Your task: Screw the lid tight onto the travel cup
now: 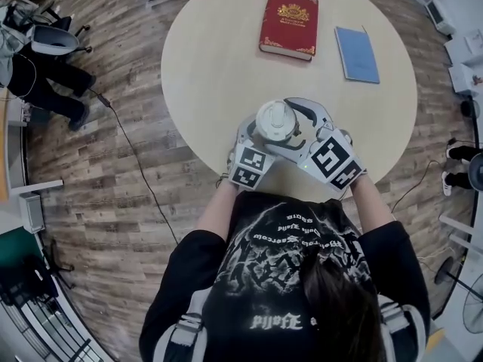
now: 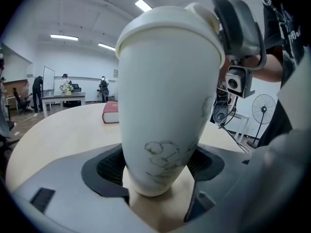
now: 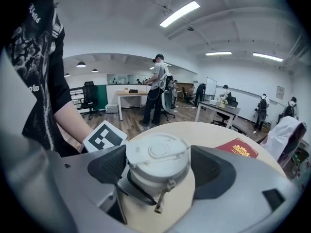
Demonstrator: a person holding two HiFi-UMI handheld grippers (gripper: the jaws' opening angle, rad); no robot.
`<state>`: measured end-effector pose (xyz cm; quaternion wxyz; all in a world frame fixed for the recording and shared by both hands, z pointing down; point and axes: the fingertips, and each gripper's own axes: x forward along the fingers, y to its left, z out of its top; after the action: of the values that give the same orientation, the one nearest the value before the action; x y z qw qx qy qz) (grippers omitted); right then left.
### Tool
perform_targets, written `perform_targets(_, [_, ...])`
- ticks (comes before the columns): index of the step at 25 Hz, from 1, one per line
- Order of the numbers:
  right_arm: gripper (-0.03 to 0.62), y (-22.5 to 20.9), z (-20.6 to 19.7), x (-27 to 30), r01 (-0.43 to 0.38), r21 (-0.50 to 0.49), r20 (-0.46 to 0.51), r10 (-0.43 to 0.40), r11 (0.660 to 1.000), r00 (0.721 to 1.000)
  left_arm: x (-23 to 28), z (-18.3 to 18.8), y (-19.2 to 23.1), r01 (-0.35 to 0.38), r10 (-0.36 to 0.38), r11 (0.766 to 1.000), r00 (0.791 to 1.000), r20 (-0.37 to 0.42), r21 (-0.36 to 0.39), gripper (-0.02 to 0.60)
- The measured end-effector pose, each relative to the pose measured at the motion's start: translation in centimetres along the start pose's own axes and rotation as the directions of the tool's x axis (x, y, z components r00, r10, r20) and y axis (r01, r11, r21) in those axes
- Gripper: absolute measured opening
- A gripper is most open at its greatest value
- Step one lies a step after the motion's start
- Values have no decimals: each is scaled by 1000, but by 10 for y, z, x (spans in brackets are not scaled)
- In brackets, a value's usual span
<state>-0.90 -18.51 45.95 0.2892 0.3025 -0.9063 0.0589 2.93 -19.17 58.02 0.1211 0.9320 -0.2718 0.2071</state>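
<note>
**Travel cup held in two claws at the near edge of the table**

Travel cup (image 2: 167, 106) stands up straight at the near edge of the round table (image 1: 211, 66), just in front of the person. It is white, with a faint drawing on its side. I cannot tell if its bottom sits on the table top.

The left claw (image 2: 158, 178) is clamped on the low, thin part of the cup. One dark pad presses on each side.

The white lid (image 3: 158, 152) sits on top of the cup. The right claw (image 3: 158, 171) comes in from the right and is closed on the lid, with a pad touching each side. A black strap (image 3: 133, 188) loops round under the lid.

Far across the table lies a red book (image 1: 289, 23) with gold on its cover. A blue booklet (image 1: 357, 53) lies flat just to the right of it. Both are well apart from the cup.
</note>
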Motion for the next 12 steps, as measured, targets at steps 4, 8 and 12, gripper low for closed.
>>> perform_targets(4, [449, -4, 5, -9, -121, -173, -45, 115, 977, 992, 1, -1, 0, 25, -25, 1000, 1000, -8, 14, 399])
perform_targets(8, [449, -6, 15, -7, -294, -384, -189, 238, 875, 953, 1, -1, -1, 56, -56, 998, 998, -17, 31, 400])
perform_targets(12, [443, 7, 10, 5, -514, -443, -367, 375, 734, 851, 0, 0, -1, 74, -73, 996, 997, -24, 41, 399])
